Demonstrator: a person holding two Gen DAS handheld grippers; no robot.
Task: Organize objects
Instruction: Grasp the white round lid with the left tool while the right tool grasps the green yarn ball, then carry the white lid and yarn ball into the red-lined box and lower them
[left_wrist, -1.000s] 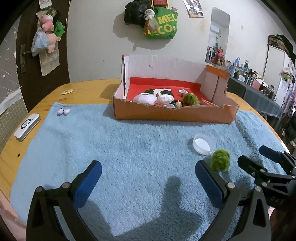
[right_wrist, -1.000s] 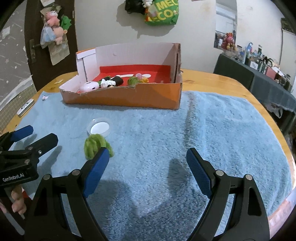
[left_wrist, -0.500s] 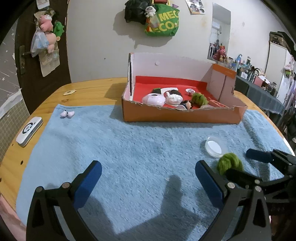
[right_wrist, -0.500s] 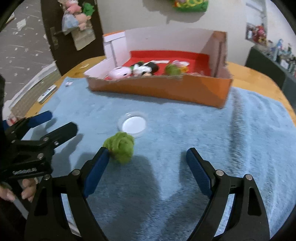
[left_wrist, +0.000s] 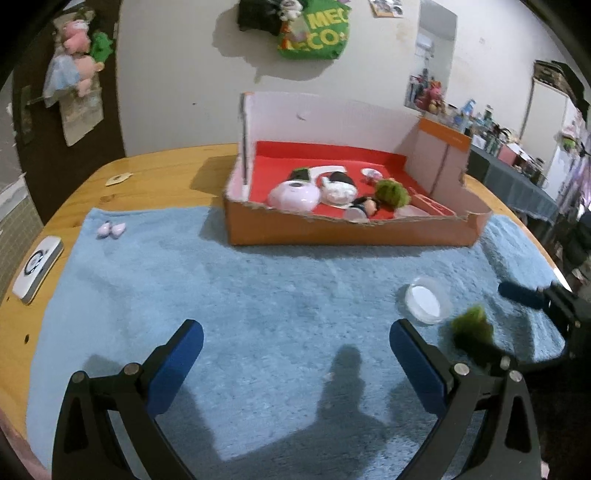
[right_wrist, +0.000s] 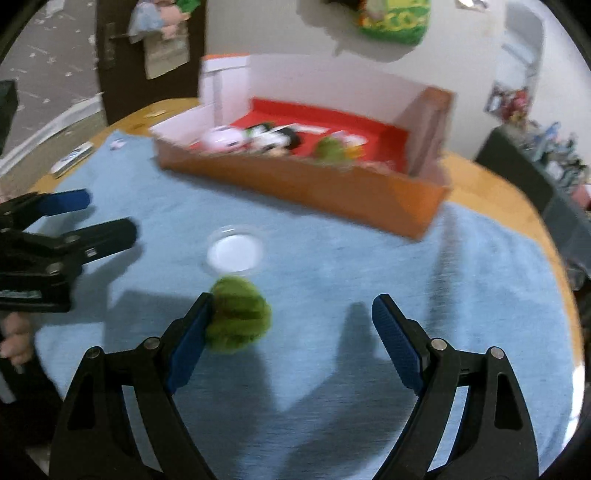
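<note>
The round green pompom (right_wrist: 238, 317), with no clear long axis, touches the right gripper's (right_wrist: 291, 332) left finger; both grippers' jaws gape wide, the left gripper (left_wrist: 295, 354) empty.

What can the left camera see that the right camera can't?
Only the left wrist view shows the left gripper from behind, its fingers wide apart over bare towel, and the remote clearly on the table edge.

Only the right wrist view shows the pompom against the right gripper's left finger, with the fingers open, and someone's hand at the left edge.

Both show the box of toys, the lid, the pompom and the blue towel.
</note>
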